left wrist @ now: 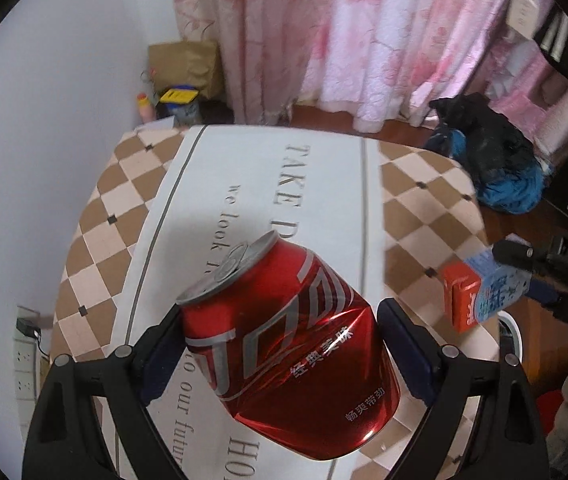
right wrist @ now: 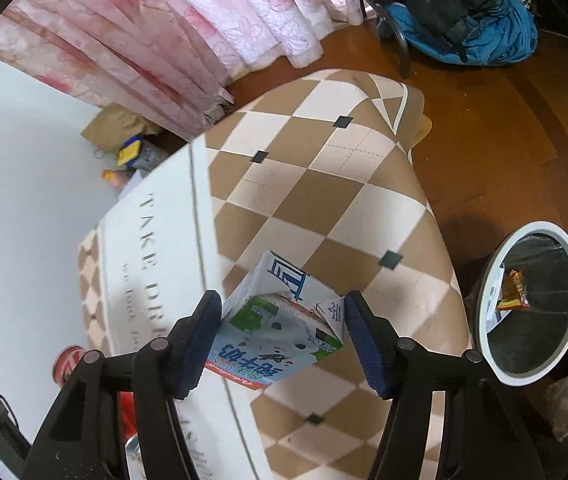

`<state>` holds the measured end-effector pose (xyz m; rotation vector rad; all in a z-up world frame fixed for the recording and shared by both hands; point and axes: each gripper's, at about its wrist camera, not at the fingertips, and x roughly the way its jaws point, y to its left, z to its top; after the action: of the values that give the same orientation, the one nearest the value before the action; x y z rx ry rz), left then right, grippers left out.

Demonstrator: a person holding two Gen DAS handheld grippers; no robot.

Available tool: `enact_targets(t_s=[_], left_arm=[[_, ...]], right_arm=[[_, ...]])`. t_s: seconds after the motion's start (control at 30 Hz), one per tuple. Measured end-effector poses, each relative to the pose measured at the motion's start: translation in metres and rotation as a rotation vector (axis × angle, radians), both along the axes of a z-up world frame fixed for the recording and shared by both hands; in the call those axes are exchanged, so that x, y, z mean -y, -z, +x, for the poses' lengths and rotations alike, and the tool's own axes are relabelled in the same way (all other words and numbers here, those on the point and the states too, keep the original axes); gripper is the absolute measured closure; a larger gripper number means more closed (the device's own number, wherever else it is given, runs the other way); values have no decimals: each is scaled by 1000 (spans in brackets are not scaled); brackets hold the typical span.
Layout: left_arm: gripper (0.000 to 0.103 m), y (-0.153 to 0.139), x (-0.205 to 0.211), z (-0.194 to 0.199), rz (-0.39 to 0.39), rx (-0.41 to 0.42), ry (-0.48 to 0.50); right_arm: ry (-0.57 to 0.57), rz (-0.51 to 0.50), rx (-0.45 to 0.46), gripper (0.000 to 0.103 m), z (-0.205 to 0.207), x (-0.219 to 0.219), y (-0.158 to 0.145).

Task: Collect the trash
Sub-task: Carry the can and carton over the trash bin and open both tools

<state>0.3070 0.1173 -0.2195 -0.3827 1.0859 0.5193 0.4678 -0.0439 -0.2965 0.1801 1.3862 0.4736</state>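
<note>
Trash is lifted but not binned: left hand-held gripper [left wrist: 279, 344] pinches a dented can [left wrist: 284, 348], right hand-held gripper [right wrist: 281, 334] pinches a milk carton [right wrist: 279, 320]; bin [right wrist: 484, 320] waits beside the tabletop [right wrist: 304, 200].

Left wrist view: above the table [left wrist: 424, 208], close, facing down and forward toward the curtain [left wrist: 324, 32]; can [left wrist: 288, 356] fills foreground. Right wrist view: above the table [right wrist: 324, 200], close, tilted down toward its far corner and the bin [right wrist: 484, 308]. Shared: table, curtain [right wrist: 163, 32], carton [left wrist: 480, 292] [right wrist: 284, 320], can [right wrist: 68, 360].
</note>
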Motion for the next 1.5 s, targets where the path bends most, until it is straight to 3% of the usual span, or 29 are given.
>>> enact_targets(t_s=[0.23,0.47,0.7,0.87,1.0,1.27,1.5], left_arm=[[11,-49,55,16,32,88,115],[11,-99,136,48,7,206,270],[11,-98,233,97,-43,218,441],[11,-64,290,131,-81,156,536],[12,-27,322,148,-105,86,591],[11,50,351,176,-127,-57,640],[7,78,352,186,-142,-118,607]], right_arm=[[56,85,67,39,-11,55,-53],[164,135,141,39,-9,154,-107],[297,103,193,39,-3,274,-129],[374,53,163,39,5,344,-108],[395,-27,126,39,15,382,-67],[351,-150,54,39,31,406,19],[333,-207,21,42,43,407,68]])
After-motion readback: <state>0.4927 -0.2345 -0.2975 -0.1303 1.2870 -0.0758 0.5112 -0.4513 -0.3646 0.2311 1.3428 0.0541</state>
